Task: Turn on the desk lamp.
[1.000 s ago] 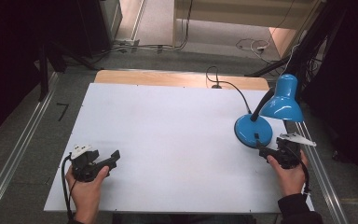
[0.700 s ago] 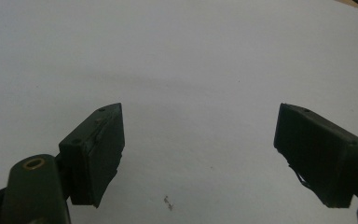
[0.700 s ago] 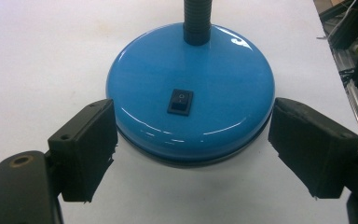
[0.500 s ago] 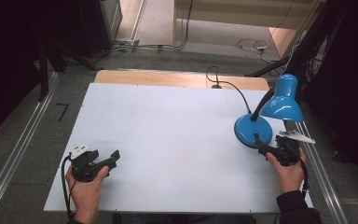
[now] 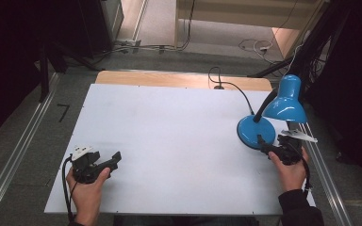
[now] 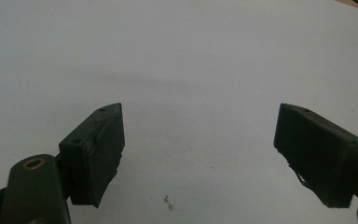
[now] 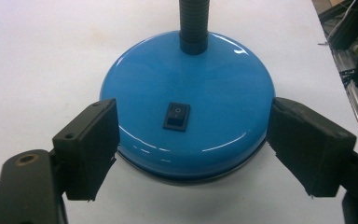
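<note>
A blue desk lamp (image 5: 283, 101) stands at the table's right side on a round blue base (image 5: 256, 132), with a black gooseneck and a black cord running to the back edge. In the right gripper view the base (image 7: 186, 102) carries a black rocker switch (image 7: 176, 116) on top. My right gripper (image 5: 265, 145) is open, its jaws on either side of the base's near rim (image 7: 193, 154). My left gripper (image 5: 115, 159) rests low near the front left of the white table (image 5: 169, 132), open over bare tabletop (image 6: 198, 149).
Metal rails run along both sides of the table. A wooden strip (image 5: 169, 79) lines the far edge. Cables lie on the floor beyond. The broad middle of the white surface is bare.
My right gripper has edged forward toward the lamp base, so its jaws now flank the rim. The left gripper has stayed in place.
</note>
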`<action>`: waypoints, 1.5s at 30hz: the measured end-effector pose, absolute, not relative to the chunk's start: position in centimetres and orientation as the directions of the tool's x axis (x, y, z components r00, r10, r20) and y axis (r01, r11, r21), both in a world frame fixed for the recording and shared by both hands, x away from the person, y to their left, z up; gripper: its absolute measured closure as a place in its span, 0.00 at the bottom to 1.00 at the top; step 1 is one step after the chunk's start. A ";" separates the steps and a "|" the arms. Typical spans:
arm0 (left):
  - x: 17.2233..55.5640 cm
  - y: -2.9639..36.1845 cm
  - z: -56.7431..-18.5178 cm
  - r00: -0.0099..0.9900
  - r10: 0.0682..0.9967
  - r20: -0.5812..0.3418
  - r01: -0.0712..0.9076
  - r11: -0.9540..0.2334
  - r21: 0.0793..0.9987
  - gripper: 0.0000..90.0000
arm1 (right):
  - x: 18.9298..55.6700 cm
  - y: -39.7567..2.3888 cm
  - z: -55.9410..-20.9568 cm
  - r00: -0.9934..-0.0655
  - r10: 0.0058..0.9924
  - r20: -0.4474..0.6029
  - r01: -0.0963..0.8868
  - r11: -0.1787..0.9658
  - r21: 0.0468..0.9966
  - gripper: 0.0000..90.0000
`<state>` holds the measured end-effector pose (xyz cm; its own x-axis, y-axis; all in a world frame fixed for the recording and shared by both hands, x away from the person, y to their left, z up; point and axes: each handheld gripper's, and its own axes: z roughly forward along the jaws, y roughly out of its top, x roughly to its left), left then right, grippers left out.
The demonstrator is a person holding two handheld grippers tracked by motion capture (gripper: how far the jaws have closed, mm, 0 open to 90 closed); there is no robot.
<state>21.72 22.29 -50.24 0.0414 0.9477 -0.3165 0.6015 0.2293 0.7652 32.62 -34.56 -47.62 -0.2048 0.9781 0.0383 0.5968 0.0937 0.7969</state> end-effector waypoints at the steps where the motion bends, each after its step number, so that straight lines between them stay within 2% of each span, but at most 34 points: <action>1: 21.7 22.3 -50.2 0.042 0.948 -0.316 0.601 0.229 0.765 0.19 | 32.7 -34.5 -47.6 -0.203 0.978 0.043 0.597 0.089 0.797 0.19; 17: 21.7 22.3 -50.2 0.042 0.948 -0.316 0.602 0.228 0.765 0.19 | 33.6 -34.0 -47.8 -0.203 0.979 0.017 0.588 0.108 0.802 0.23; 21: 21.7 22.3 -50.2 0.042 0.947 -0.318 0.602 0.230 0.764 0.19 | 34.0 -33.9 -48.1 -0.204 0.979 0.002 0.593 0.122 0.796 0.34; 22: 21.7 22.3 -50.3 0.042 0.947 -0.318 0.603 0.230 0.764 0.19 | 34.0 -33.9 -48.1 -0.204 0.979 0.002 0.593 0.122 0.796 0.34; 23: 21.7 22.3 -50.3 0.042 0.947 -0.318 0.603 0.230 0.764 0.19 | 34.1 -33.9 -48.2 -0.207 0.978 -0.002 0.590 0.126 0.797 0.40; 26: 21.7 22.3 -50.2 0.042 0.947 -0.317 0.602 0.229 0.765 0.19 | 34.3 -33.8 -48.3 -0.205 0.979 -0.003 0.589 0.126 0.798 0.46; 31: 21.7 22.3 -50.2 0.042 0.947 -0.318 0.602 0.230 0.764 0.19 | 34.4 -33.9 -48.3 -0.227 0.974 0.016 0.588 0.124 0.799 0.70; 32: 21.7 22.3 -50.2 0.042 0.947 -0.318 0.602 0.230 0.764 0.19 | 34.4 -33.9 -48.3 -0.227 0.974 0.016 0.588 0.124 0.799 0.70; 33: 21.7 22.3 -50.2 0.042 0.947 -0.319 0.602 0.231 0.764 0.19 | 34.5 -33.9 -48.4 -0.226 0.974 0.018 0.590 0.122 0.798 0.80; 35: 21.7 22.4 -50.2 0.043 0.947 -0.318 0.602 0.230 0.764 0.19 | 34.5 -33.9 -48.4 -0.232 0.973 0.014 0.590 0.129 0.797 0.88; 36: 21.7 22.4 -50.2 0.043 0.947 -0.318 0.602 0.229 0.765 0.19 | 34.5 -33.9 -48.4 -0.232 0.973 0.014 0.590 0.129 0.797 0.88; 37: 21.7 22.4 -50.2 0.044 0.947 -0.317 0.602 0.228 0.765 0.19 | 34.5 -33.8 -48.4 -0.235 0.972 0.012 0.588 0.132 0.798 0.95; 45: 21.7 22.4 -50.2 0.043 0.947 -0.319 0.602 0.230 0.764 0.19 | 34.7 -33.9 -48.6 -0.233 0.972 0.028 0.602 0.122 0.789 0.97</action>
<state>21.73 22.39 -50.25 0.0431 0.9467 -0.3193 0.6024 0.2304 0.7642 34.75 -33.87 -48.62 -0.2331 0.9720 0.0281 0.6024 0.1217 0.7889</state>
